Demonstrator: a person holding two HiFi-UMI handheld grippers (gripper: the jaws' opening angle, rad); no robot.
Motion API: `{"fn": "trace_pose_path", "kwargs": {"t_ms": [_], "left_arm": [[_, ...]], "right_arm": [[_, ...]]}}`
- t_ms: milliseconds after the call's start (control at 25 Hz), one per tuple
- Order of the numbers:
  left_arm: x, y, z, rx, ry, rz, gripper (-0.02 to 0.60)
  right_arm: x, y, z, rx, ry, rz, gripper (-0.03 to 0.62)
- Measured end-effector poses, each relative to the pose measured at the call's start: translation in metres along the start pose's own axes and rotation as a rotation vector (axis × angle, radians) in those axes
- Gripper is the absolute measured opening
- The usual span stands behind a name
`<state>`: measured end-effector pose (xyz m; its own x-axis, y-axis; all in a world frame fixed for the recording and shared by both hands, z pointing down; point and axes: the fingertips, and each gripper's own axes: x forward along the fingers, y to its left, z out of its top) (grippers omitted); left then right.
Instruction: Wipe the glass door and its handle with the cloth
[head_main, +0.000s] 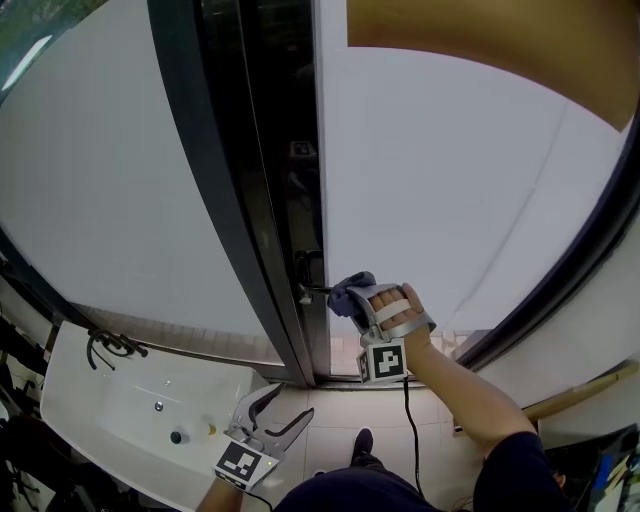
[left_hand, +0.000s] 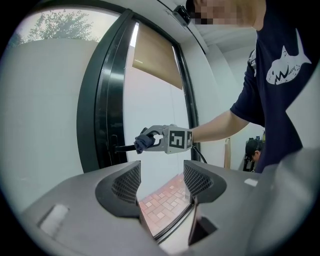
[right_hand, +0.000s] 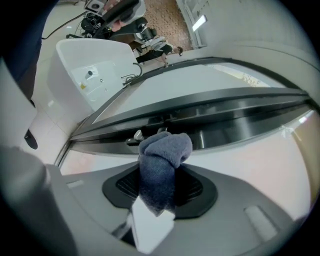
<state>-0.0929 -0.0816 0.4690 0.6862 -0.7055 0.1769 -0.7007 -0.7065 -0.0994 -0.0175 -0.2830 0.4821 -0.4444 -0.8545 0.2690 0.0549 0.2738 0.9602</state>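
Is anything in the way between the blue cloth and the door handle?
No, nothing visible. The right gripper holds the cloth right at the end of the handle, seemingly touching it.

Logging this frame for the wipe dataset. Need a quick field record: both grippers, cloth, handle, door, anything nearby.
left gripper: open, empty, held low, away from the door
right gripper: shut on the cloth, raised to the handle
cloth: blue-grey, bunched, at the handle's free end, seems to touch it
handle: dark lever on the dark frame strip
glass door: pale pane, right of the handle
sink: white, on the person's left
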Motion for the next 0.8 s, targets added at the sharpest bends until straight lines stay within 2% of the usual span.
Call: {"fn": "trace_pose_path", "kwargs": {"t_ms": [80,200,400,600,800], "left_arm": [[-0.001,0.004,0.003,0.001,-0.001,0.006,0.264],[0.001,0.010,0.011,-0.008,-0.006,0.027,0.265],[0.016,0.017,0.033,0.026,-0.024,0.046,0.264],[0.025,0.016,0.059,0.052,-0.077,0.033,0.265],[0.031,0.018,0.053,0.046,-0.063,0.028,0.264]], "right_arm": [[-0.003,-0.010,0.021,0.002,-0.060,-0.030,0.170],[0.011,-0.008,0.062,-0.017,-0.134,-0.003,0.170],[0.043,0.008,0.096,-0.047,-0.144,0.070,0.170],[0.043,0.025,0.083,-0.049,-0.152,0.092,0.170],[0.026,0.048,0.033,-0.045,-0.090,0.117,0.170]]}}
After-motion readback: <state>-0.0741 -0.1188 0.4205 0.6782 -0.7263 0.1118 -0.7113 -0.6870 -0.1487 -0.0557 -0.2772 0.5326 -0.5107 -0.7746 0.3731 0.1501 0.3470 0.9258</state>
